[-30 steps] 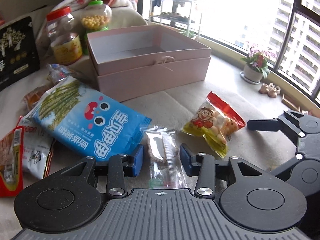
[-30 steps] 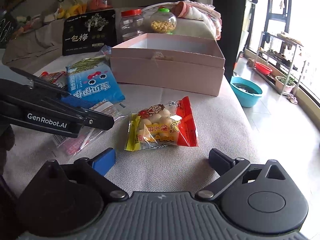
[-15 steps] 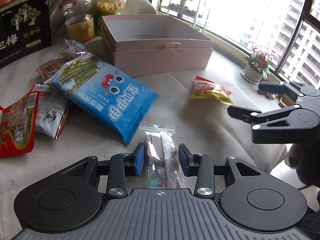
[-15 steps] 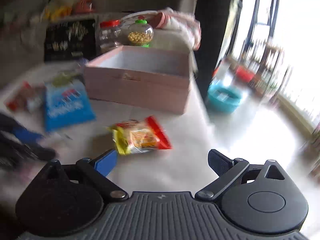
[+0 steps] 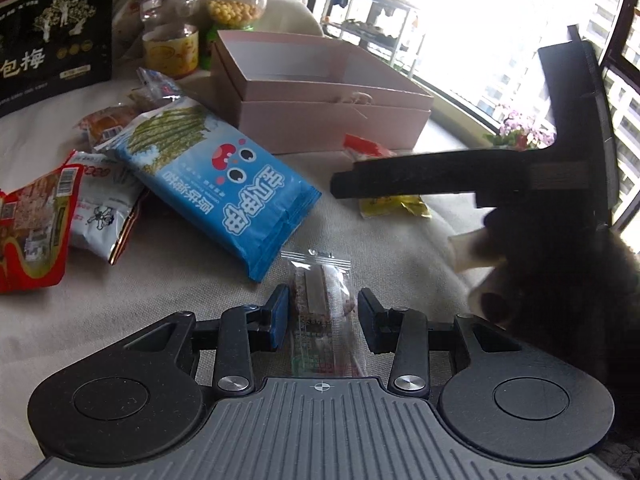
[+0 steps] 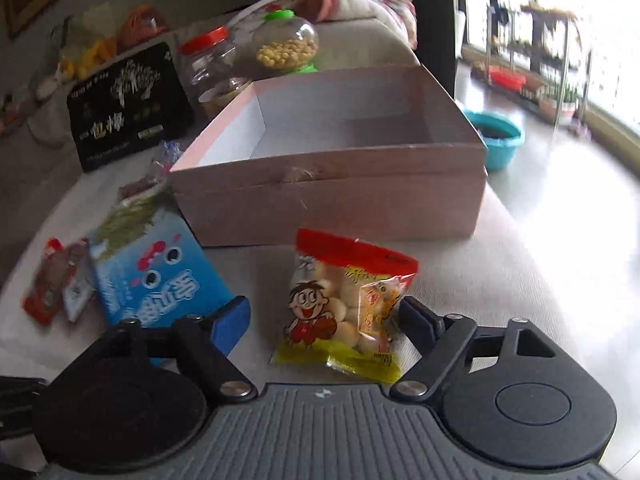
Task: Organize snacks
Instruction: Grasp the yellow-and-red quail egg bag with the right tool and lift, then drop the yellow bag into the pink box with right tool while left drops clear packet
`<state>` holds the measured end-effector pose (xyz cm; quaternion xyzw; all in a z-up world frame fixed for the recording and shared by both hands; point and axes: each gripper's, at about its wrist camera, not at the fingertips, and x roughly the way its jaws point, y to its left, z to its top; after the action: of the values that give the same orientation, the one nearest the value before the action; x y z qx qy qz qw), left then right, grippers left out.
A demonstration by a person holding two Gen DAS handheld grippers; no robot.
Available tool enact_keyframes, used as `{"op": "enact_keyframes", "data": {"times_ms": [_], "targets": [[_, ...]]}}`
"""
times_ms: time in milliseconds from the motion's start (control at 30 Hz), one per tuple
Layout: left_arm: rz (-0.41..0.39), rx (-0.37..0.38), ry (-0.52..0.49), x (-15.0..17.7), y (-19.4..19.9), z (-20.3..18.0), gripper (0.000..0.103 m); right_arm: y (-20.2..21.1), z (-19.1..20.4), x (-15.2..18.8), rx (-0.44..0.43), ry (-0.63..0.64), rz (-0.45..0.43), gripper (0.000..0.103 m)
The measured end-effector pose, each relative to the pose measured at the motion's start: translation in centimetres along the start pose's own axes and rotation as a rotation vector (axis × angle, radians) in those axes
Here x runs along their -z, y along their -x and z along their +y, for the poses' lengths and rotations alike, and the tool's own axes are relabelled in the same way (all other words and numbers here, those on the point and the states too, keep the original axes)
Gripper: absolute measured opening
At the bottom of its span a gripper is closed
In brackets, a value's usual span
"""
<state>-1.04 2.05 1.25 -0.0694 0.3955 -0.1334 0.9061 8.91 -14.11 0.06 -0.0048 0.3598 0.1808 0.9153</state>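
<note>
Left wrist view: left gripper (image 5: pixel 322 316) is spread, blue pads flanking a clear-wrapped snack bar (image 5: pixel 320 300) at lower centre, not pinching it yet. The bar's long axis runs straight away from the camera, in line with the fingers, so closing should catch it across the narrow width. Transparent film, brownish bar inside, printed label at the near end. Right gripper (image 5: pixel 440 176) crosses the right of the frame over the red-and-yellow packet (image 5: pixel 394 204). Pink box (image 5: pixel 320 92) is upper centre, empty.

Right wrist view: right gripper (image 6: pixel 324 320) is also spread, around the cartoon-boy puff snack packet (image 6: pixel 346 308) at lower centre; right pad looks to be touching the bag's edge, left pad apart. Packet's long axis points toward the pink box (image 6: pixel 328 196) just behind it. Puffy, crinkly bag; will likely squash. Blue seaweed-snack bag (image 6: pixel 156 276) lies lower left.
</note>
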Motion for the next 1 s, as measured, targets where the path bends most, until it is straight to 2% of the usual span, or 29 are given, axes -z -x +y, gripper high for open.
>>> {"op": "enact_keyframes", "data": {"times_ms": [100,233,433,567,700,800,867,1000], "targets": [[-0.01,0.015,0.018,0.1,0.1,0.4,0.043,0.0,0.4,0.1,0.045,0.061,-0.028,0.063],[-0.015,0.012,0.005,0.2,0.1,0.2,0.042,1.1,-0.2,0.1,0.044,0.085,-0.028,0.054],[-0.007,0.001,-0.013,0.2,0.2,-0.3,0.039,5.9,-1.4,1.0,-0.045,0.134,-0.049,0.053],[-0.006,0.008,-0.036,0.0,0.4,-0.8,0.039,9.8,-2.1,0.9,-0.058,0.177,-0.113,0.053],[-0.049,0.024,-0.07,-1.2,1.4,-1.6,0.039,12.8,-2.9,-0.6,-0.062,0.171,-0.191,0.053],[-0.102,0.063,-0.077,-3.6,2.5,-1.7,0.039,13.5,-3.5,-2.9,-0.065,0.159,-0.24,0.053],[-0.157,0.075,-0.078,-6.4,3.0,-1.4,0.039,13.3,-3.7,-4.9,-0.046,0.164,-0.276,0.053],[-0.217,0.094,-0.042,-13.2,1.1,0.5,0.039,10.0,-4.1,-9.4,-0.024,0.175,-0.283,0.053]]}}
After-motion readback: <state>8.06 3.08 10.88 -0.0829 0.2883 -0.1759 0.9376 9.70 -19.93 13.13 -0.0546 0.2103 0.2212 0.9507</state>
